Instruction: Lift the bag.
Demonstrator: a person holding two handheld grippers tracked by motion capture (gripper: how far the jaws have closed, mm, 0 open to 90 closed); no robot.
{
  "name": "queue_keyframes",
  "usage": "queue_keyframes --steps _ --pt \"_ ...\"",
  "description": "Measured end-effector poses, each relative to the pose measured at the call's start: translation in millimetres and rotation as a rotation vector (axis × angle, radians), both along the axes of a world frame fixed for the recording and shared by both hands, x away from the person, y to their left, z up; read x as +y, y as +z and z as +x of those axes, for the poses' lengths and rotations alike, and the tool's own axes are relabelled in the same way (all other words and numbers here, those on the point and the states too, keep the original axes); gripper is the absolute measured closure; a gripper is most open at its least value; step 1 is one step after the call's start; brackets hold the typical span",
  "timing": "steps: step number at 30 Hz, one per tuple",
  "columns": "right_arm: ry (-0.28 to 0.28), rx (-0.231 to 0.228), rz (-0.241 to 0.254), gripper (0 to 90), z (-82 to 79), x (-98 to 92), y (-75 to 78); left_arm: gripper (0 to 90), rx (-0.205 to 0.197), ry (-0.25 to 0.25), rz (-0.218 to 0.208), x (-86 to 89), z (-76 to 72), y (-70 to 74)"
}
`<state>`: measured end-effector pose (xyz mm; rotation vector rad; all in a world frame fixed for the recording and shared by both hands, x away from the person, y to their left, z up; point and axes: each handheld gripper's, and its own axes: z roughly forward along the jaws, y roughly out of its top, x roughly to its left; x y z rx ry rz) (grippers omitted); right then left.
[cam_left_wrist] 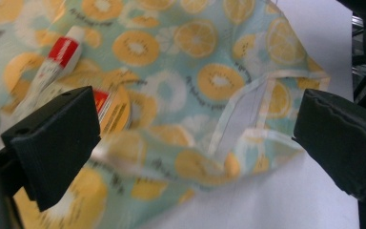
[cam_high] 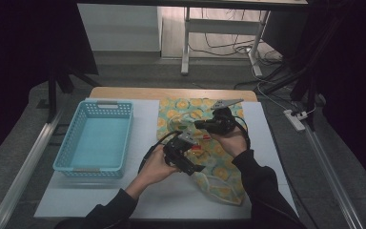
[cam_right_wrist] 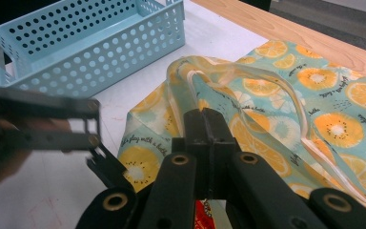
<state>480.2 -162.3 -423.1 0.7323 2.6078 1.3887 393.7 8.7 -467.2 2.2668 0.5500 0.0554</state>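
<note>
Red-capped tube (cam_left_wrist: 52, 67) shows between wide-open left gripper (cam_left_wrist: 195, 138); right gripper (cam_right_wrist: 205, 129) pinches bag (cam_right_wrist: 276, 95).

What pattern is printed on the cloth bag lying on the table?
Orange citrus slices on pale teal; the fabric bag shows best in the right gripper view.

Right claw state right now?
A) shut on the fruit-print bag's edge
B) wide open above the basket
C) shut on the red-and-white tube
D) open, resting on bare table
A: in the right gripper view the right claw has its jaws pressed together on the fruit-print bag at its opening, away from the blue basket.
</note>
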Motion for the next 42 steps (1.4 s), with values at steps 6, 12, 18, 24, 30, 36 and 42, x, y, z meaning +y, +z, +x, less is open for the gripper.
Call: queue_keyframes --steps 6,12,18,24,30,36,42 --pt "-0.007 0.01 -0.004 90.0 1.7 -2.7 -4.0 4.8 0.02 -0.041 0.04 -11.0 6.0 -21.7" --pt "-0.006 0.019 -0.008 90.0 2.6 -4.0 -9.6 6.7 0.032 -0.081 0.108 -12.3 0.4 -41.9" --pt "-0.003 0.024 -0.01 90.0 1.9 -3.1 -12.3 8.2 0.03 -0.074 0.166 -8.4 -5.9 -54.3" --pt "-0.005 0.028 -0.012 90.0 1.8 -4.3 -13.8 13.2 -0.008 -0.048 0.214 -3.3 -6.4 -60.6" --pt "-0.006 0.028 -0.011 90.0 1.7 -5.2 -15.0 38.8 -0.01 -0.035 0.209 0.3 -6.7 -57.0" --pt "-0.006 0.029 -0.011 90.0 1.3 -5.5 -15.2 66.6 0.024 -0.027 0.21 -0.8 -10.7 -53.3" --pt "-0.007 0.031 -0.01 90.0 1.2 -5.8 -15.9 88.7 0.05 -0.027 0.2 0.3 -9.8 -53.6"
